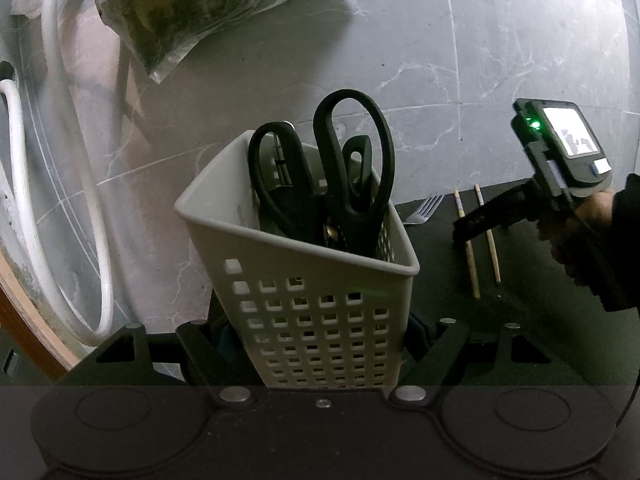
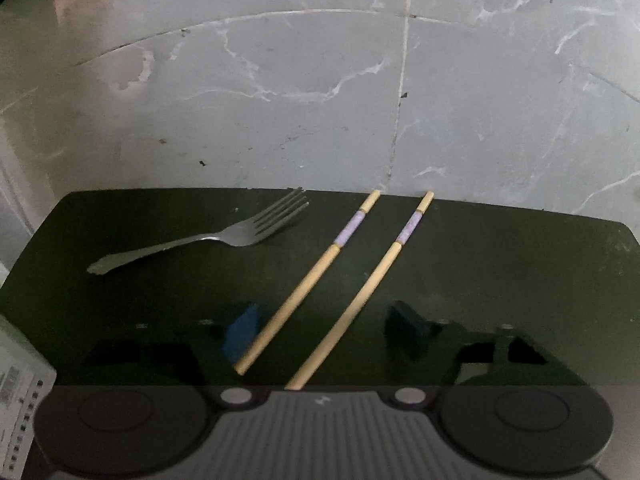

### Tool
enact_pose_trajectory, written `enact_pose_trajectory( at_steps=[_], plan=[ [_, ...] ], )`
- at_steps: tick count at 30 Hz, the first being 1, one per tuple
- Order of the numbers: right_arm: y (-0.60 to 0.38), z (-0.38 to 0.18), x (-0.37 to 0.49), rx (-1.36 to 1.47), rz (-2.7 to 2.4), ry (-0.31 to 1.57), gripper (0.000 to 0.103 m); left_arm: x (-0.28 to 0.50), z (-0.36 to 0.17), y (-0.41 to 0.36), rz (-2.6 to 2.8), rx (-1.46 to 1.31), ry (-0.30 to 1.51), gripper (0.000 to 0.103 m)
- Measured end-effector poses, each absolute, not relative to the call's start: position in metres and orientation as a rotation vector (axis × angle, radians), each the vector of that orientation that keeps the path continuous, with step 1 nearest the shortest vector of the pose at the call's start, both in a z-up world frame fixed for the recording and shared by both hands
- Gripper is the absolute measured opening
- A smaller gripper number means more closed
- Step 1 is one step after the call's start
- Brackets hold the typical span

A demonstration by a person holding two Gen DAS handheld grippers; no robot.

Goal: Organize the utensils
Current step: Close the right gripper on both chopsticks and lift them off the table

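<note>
- No word, brand or number can be read in either view.
- A white label [image 2: 10, 384] with barcode-like print sits on the pale holder [image 2: 24, 408] at the lower left of the right wrist view, too blurred to read.
- The lit screen [image 1: 574, 136] on the right hand-held gripper [image 1: 480, 226] shows only shapes, no legible characters.
</note>
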State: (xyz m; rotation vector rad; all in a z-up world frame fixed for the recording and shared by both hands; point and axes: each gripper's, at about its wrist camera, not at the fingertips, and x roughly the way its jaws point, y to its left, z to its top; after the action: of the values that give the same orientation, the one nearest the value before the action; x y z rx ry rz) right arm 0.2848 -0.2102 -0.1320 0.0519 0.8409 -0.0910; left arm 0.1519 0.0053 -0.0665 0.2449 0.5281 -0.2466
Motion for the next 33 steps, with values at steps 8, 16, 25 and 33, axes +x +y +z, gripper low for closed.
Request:
enact_pose_trajectory(
  at_steps=[8, 16, 25, 33],
  plan=[
    [-0.224, -0.125, 0.264, 0.039, -0.038, 0.878, 0.021, 0.152, -0.067, 0.006, -0.244, 0.231, 0.527, 0.079],
    [-0.240, -0.120, 0.227, -0.009, 0.060, 0.948, 0.014, 0.151, -0.069, 0.006, -0.240, 0.227, 0.518, 0.079],
    [-0.259, -0.110, 0.222, -0.003, 0.110, 1.019, 0.026, 0.148, -0.070, 0.007, -0.240, 0.224, 0.504, 0.079],
    [-0.254, -0.111, 0.270, -0.079, 0.171, 1.049, 0.034, 0.147, -0.070, 0.007, -0.237, 0.225, 0.502, 0.078]
  ],
)
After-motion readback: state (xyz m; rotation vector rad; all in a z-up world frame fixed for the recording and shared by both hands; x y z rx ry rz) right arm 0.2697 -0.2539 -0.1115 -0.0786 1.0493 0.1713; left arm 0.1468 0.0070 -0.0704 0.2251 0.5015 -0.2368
